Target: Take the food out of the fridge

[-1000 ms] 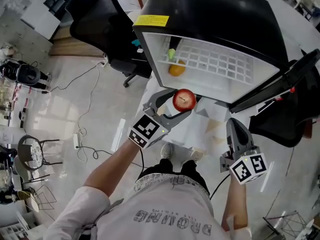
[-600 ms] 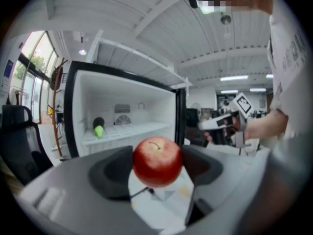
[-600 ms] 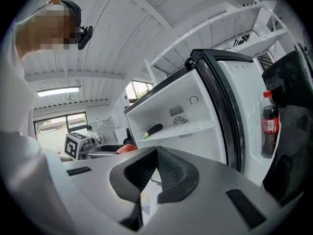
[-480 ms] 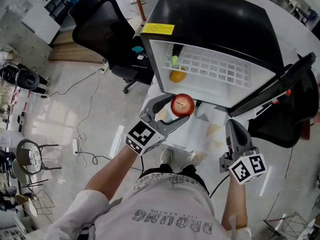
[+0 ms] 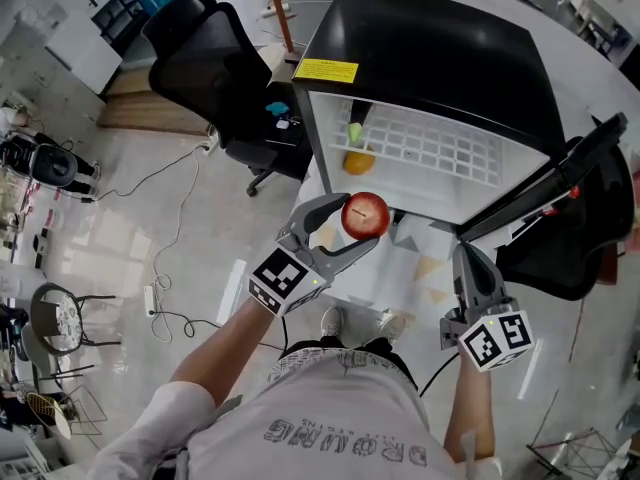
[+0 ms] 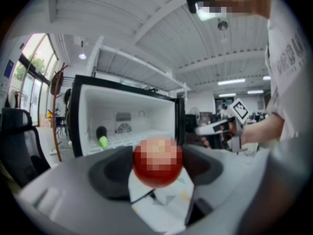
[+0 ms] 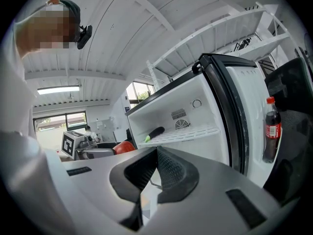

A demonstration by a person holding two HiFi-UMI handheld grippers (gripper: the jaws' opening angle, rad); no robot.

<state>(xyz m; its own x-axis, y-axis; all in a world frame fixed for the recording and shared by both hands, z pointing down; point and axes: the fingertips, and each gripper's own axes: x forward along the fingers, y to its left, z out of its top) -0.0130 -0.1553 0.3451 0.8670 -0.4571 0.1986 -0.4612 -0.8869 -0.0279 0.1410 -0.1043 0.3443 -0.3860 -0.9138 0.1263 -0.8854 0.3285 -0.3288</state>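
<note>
Red apple (image 5: pixel 366 214): clamped between the jaws of the left gripper (image 5: pixel 352 226), held clear of the open fridge (image 5: pixel 430 58) as an item taken out; right gripper (image 5: pixel 470 260) closed on nothing, parked low; orange fruit (image 5: pixel 357 162) and green-tipped vegetable (image 5: pixel 354 128) remain inside.

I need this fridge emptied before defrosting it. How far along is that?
Done: the fridge stands open and the apple is outside it. In hand: the left tool grips that apple, not yet set down; the right tool is shut and empty. Left: an orange and a green-tipped dark vegetable on the shelf, plus a bottle in the door.
</note>
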